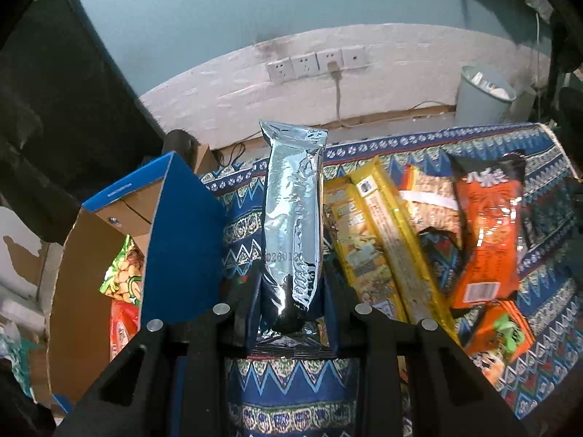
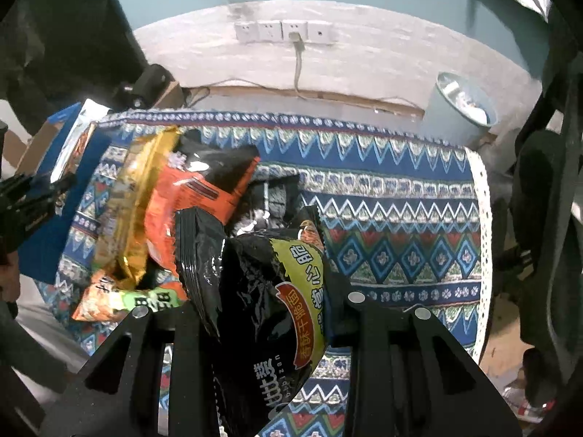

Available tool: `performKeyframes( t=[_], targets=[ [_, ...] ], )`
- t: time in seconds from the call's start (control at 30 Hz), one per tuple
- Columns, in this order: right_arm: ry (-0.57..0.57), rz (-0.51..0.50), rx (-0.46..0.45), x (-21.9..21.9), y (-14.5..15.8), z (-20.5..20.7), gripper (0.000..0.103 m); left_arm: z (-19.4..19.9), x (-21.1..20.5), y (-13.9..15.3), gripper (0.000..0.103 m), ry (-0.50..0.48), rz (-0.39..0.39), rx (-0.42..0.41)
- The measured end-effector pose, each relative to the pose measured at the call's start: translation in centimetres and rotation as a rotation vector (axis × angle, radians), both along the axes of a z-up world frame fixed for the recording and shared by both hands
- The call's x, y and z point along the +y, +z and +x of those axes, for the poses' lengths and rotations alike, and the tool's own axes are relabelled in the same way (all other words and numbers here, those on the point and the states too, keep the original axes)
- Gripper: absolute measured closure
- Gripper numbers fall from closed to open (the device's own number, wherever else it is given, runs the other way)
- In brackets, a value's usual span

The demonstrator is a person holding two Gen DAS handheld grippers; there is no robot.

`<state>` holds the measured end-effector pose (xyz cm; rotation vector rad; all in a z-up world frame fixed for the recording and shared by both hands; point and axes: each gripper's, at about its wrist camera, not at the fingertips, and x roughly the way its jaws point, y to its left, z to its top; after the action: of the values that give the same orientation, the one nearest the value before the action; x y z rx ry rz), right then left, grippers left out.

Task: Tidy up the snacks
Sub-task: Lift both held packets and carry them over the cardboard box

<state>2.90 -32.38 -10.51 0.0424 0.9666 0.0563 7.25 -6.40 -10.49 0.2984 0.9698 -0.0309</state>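
My left gripper [image 1: 291,313] is shut on a long silver foil snack pack [image 1: 293,218] and holds it upright above the patterned tablecloth [image 1: 546,273], just right of an open blue cardboard box [image 1: 182,240]. The box holds a green snack bag [image 1: 122,276] and a red one. My right gripper [image 2: 269,313] is shut on a black snack bag with a yellow-green label [image 2: 262,302], held above the cloth. A pile of loose snacks lies on the table: yellow packs [image 1: 386,240], an orange-and-black bag [image 1: 488,233], also seen in the right wrist view [image 2: 193,196].
A pale blue waste bin [image 1: 481,94] stands behind the table at the right, also in the right wrist view [image 2: 459,105]. Wall sockets [image 1: 317,62] with a hanging cable are on the back wall. The blue box [image 2: 47,196] and left gripper show at the right view's left edge.
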Motion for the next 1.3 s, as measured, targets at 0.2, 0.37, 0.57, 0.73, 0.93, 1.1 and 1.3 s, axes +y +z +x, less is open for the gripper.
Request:
performKeyframes(
  t=[0.2,0.37,0.57,0.73,0.93,1.1,1.3],
  targets=[
    [0.031,-0.001,-0.027,1.7,1.2,0.0,0.072,-1.3,0.3,1.7,0.073,-0.016,-0.014,-0.036],
    [0.063,-0.005,-0.044,3.2,2.1,0.2,0.072,-2.5,0.3,3.0,0.073,-0.038,-0.008,-0.076],
    [0.104,-0.004,-0.062,5.5,3.2,0.7,0.072,-3.6,1.1,4.4,0.073,-0.043,-0.009,-0.112],
    [0.147,-0.001,-0.075,7.8,4.1,1.2,0.072,-4.4,2.4,5.5,0.073,-0.031,-0.007,-0.143],
    [0.21,0.002,-0.091,11.3,5.2,2.0,0.072,-5.1,4.3,6.3,0.073,-0.013,-0.011,-0.165],
    [0.256,0.01,-0.096,14.0,5.8,2.9,0.072,-5.5,6.2,6.9,0.073,0.013,-0.007,-0.188],
    [0.311,0.02,-0.102,17.6,6.4,4.1,0.072,-5.6,8.6,7.2,0.073,0.059,-0.019,-0.194]
  ],
)
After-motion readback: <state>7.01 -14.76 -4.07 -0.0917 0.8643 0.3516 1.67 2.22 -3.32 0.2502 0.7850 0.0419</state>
